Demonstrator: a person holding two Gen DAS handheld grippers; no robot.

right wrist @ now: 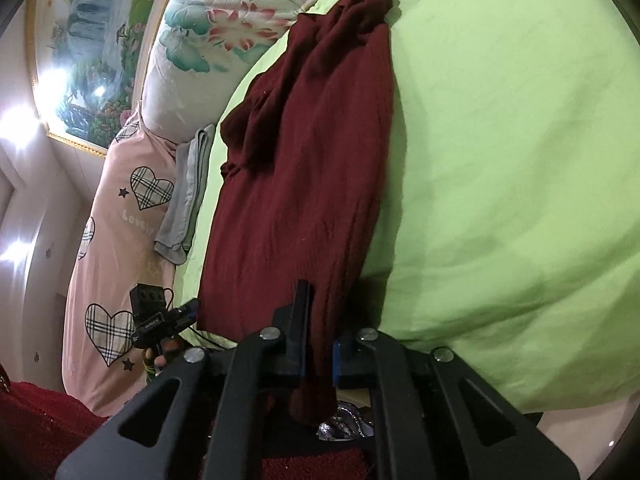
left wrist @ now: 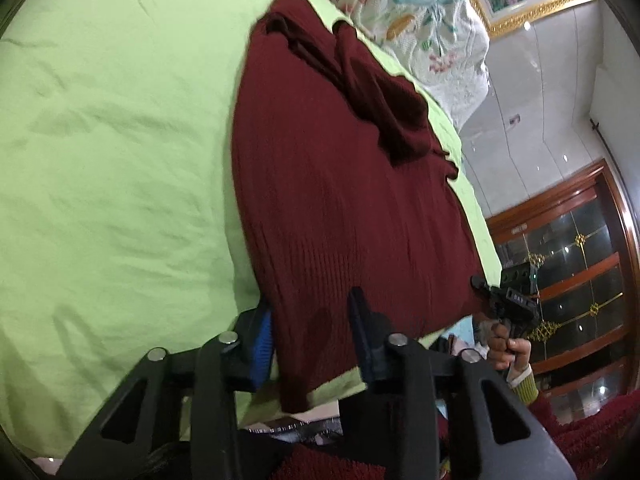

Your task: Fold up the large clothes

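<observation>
A dark maroon knit garment (left wrist: 340,184) lies lengthwise on a light green bed sheet (left wrist: 100,160), its far end bunched into folds. In the left wrist view my left gripper (left wrist: 314,320) is shut on the near hem, and cloth fills the gap between the blue pad and the other finger. A hand holds my right gripper (left wrist: 480,284) at the hem's other corner. The right wrist view shows the garment (right wrist: 304,168) running away from me, with my right gripper (right wrist: 320,320) shut tight on a hanging fold of its hem. My left gripper (right wrist: 192,308) sits at the near left corner.
A floral quilt (right wrist: 208,32) is piled at the head of the bed. Beside the green sheet (right wrist: 500,160) lie a grey folded towel (right wrist: 188,192) and a pink heart-print cover (right wrist: 120,220). A wooden glass-door cabinet (left wrist: 568,280) stands past the bed's edge.
</observation>
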